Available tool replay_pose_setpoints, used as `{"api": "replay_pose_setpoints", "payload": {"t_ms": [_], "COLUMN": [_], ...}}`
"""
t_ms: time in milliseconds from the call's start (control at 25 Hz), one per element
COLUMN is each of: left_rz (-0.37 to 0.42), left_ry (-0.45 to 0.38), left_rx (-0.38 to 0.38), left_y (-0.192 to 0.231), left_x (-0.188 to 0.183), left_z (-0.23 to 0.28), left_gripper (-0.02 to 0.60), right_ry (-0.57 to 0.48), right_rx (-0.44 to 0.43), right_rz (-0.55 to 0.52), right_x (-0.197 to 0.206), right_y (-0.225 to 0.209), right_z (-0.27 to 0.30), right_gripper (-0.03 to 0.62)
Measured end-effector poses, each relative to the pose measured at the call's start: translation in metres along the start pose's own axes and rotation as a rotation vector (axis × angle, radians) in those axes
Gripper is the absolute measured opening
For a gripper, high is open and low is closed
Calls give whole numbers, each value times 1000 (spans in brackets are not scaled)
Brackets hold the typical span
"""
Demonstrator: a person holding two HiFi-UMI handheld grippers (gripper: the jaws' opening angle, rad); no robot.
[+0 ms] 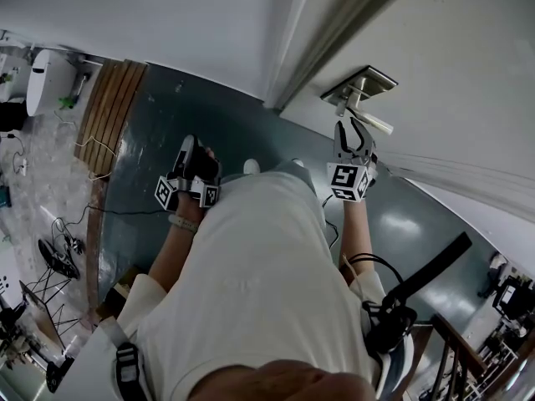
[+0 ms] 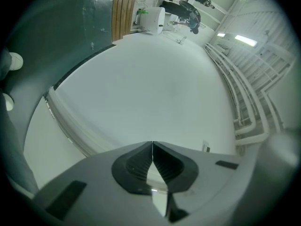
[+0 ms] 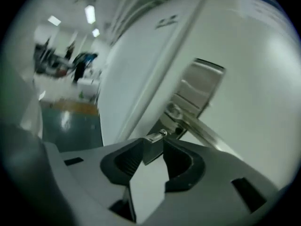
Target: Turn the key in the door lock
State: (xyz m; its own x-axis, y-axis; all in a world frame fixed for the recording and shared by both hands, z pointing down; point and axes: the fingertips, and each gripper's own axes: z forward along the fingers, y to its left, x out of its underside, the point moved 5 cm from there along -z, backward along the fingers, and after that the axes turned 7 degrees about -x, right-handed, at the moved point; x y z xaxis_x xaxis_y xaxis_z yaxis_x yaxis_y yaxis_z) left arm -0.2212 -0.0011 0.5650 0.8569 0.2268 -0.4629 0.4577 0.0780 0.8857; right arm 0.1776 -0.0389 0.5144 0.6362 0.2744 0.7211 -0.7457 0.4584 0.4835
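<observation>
Right gripper (image 3: 153, 147) jaws stand apart around key (image 3: 157, 136) in door lock (image 3: 197, 88); left gripper (image 2: 152, 146) jaws together.

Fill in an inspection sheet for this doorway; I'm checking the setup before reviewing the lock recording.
Surface: white door, dark floor.
Job's things: key below the lever handle, by the metal lock plate.
Clutter: white appliance far left.
Grippers: left gripper shut, empty; right gripper open, key between its jaws.
Cables: loose cables on the floor, left.
Surroundings: wooden strip, white railings.
</observation>
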Motion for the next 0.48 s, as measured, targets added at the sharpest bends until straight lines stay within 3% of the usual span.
{"api": "replay_pose_setpoints", "payload": {"t_ms": [80,160,480], "left_rz": [-7,-13,-19], "left_ry": [-1,-1,-23], "left_rx": [1,2,11], "left_y": [0,1,3], "left_x": [0,2,-1], "left_z": [0,0,-3], "left_gripper": [8,8,8], "right_ry": [108,168,223], "right_rx": [15,50,124], "right_rz": [-310,-452,-539], "right_x": [3,7,-1], "right_y": [15,19,13], "right_z": [7,14,41], "right_gripper": [127,127,127]}}
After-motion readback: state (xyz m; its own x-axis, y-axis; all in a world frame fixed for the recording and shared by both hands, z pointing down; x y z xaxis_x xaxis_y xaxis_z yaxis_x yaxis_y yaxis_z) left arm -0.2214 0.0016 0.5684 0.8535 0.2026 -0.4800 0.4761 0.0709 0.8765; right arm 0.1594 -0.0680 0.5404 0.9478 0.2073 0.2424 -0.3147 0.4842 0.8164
